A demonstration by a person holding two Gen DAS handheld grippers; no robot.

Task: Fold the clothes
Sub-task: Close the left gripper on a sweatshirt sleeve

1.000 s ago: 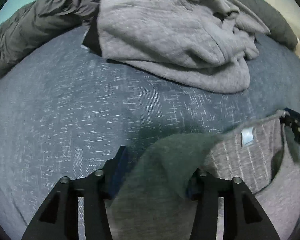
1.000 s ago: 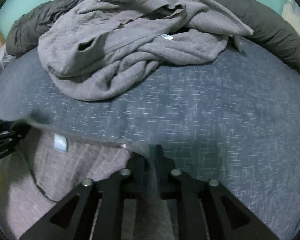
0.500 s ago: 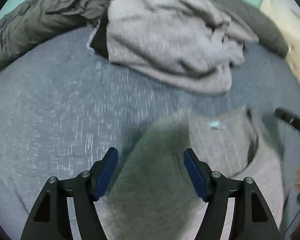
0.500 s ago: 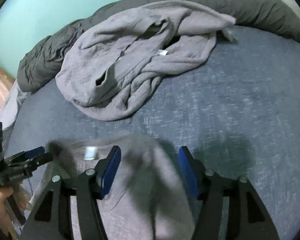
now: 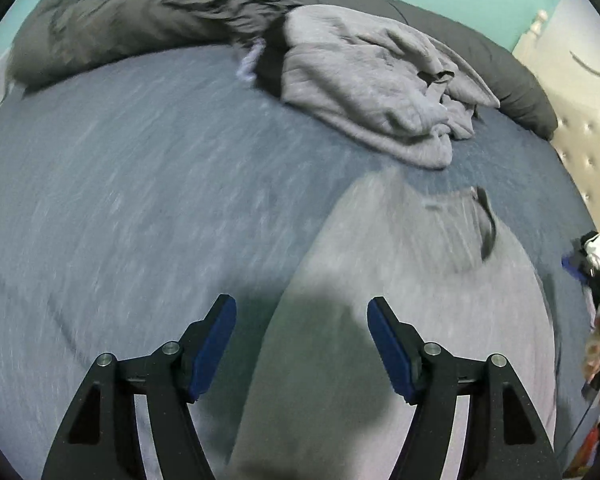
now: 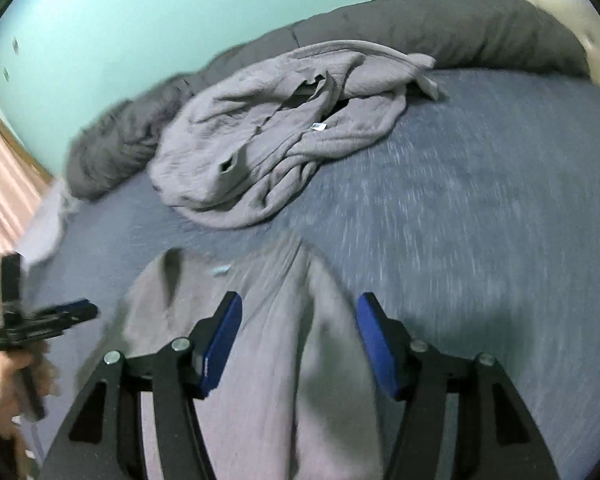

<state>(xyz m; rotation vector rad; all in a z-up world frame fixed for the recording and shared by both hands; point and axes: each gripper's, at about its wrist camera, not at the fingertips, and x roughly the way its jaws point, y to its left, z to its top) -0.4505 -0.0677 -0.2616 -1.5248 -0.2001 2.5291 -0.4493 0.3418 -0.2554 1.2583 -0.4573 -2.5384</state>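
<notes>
**Both tongs let go; shirt drops flat on the bed**

Released since a second ago, the shirt (image 5: pixel 412 304) no longer hangs pinched between the pads: it now lies spread on the bed (image 5: pixel 140 208), neckline toward the far side, body running back under both cameras. The left tongs (image 5: pixel 301 342) stand wide open above its near edge, gripping nothing, where earlier they held a dark fold. The right tongs (image 6: pixel 299 338) are likewise spread apart and empty, over a lengthwise crease in the shirt (image 6: pixel 284 360); a second ago they were clamped tight on its hem.

The bed carries a blue-grey flecked sheet. Beyond the shirt sits a crumpled grey hoodie (image 5: pixel 372 92), not touching it, and behind that a dark duvet (image 5: pixel 148 24) is bunched along the far edge. A teal wall (image 6: pixel 140 20) backs the bed; a tufted cream headboard (image 5: pixel 580 140) stands at one end. Motion blur smears both views.
</notes>
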